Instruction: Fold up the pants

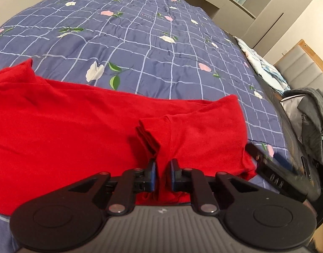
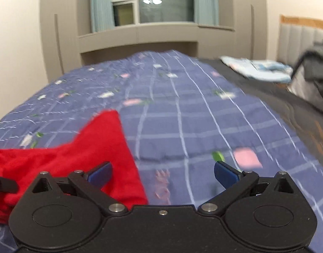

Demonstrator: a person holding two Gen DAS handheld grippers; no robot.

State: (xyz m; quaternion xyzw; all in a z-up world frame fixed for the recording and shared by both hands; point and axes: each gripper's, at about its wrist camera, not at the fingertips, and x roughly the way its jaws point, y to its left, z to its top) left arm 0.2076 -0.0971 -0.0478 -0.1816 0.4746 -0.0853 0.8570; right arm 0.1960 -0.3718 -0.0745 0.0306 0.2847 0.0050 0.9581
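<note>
Soft red pants (image 1: 66, 126) on quilted checked bedspread (image 1: 161, 52), left gripper (image 1: 163, 168) jaws pinching a fold, right gripper (image 2: 163, 174) jaws spread wide

Both views are lit pretty evenly by warm indoor light, and no hard shadows are cast anywhere. In the right wrist view, round ceiling lamps are seen mirrored as bright glare in the dark panes of the grey-framed window (image 2: 148, 2). That view is smeared by motion blur: the flowers on the blue checked floral quilt (image 2: 182, 113) are turned into soft streaks. The left wrist view is kept much sharper, and the weave of the bright red knit pants (image 1: 66, 126) can be made out. Straight lines are bent by fisheye distortion, and the corners are darkened into black.
</note>
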